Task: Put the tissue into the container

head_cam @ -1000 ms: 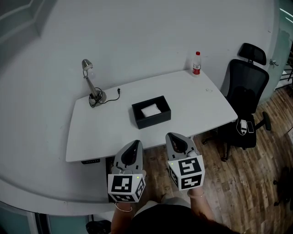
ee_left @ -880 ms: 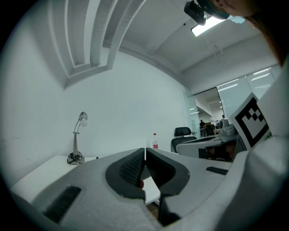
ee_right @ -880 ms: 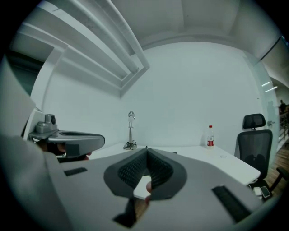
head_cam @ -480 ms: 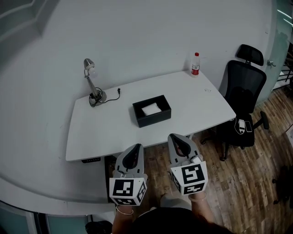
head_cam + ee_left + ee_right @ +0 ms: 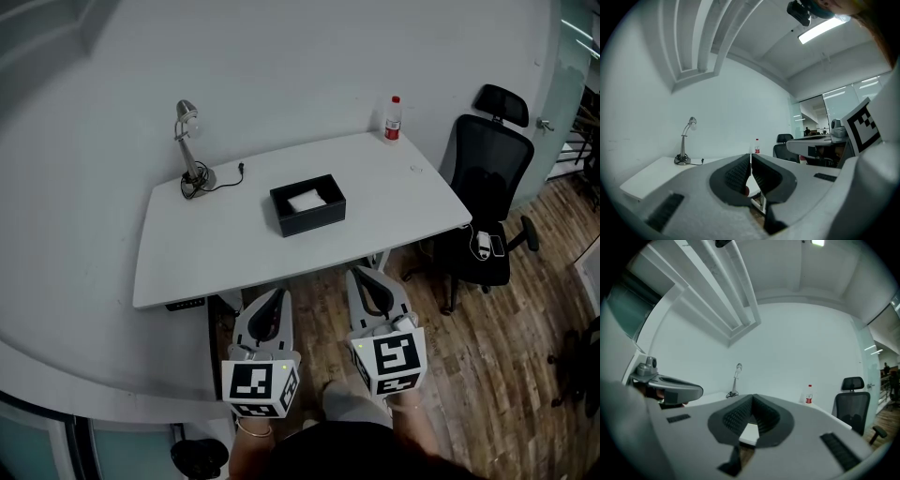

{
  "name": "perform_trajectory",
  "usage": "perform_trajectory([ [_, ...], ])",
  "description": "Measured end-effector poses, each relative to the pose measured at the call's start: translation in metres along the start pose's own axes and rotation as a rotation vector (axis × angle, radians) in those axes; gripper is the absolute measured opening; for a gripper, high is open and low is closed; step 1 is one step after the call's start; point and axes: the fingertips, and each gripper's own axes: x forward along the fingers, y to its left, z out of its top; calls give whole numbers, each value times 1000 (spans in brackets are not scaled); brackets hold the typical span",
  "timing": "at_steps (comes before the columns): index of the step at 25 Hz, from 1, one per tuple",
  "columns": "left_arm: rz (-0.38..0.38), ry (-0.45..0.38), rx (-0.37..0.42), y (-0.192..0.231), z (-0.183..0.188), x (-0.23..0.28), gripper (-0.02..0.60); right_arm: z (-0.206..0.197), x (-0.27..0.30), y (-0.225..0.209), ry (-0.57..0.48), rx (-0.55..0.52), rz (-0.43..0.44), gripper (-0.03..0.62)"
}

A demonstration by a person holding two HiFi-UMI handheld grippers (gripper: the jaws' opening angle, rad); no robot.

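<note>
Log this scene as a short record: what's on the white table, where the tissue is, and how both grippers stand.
Table: white desk
Container: black rectangular open box, mid-desk
Tissue: white tissue, lying inside the box
Other items: silver desk lamp, far left; clear bottle with red label, far right
Left gripper: jaws together, empty, short of the desk
Right gripper: jaws together, empty, short of the desk

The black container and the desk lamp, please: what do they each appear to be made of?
Container: probably matte plastic or stiff card; its flat black walls show no glare.
Desk lamp: likely satin-finished metal; the grey stem and base carry a soft sheen.
</note>
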Motion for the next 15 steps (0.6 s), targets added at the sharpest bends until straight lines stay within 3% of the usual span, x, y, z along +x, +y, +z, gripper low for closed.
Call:
perform_trajectory([
  [15,-5,-20,7,-21,3,-60,29,6,-61,31,-3,31,12,19],
])
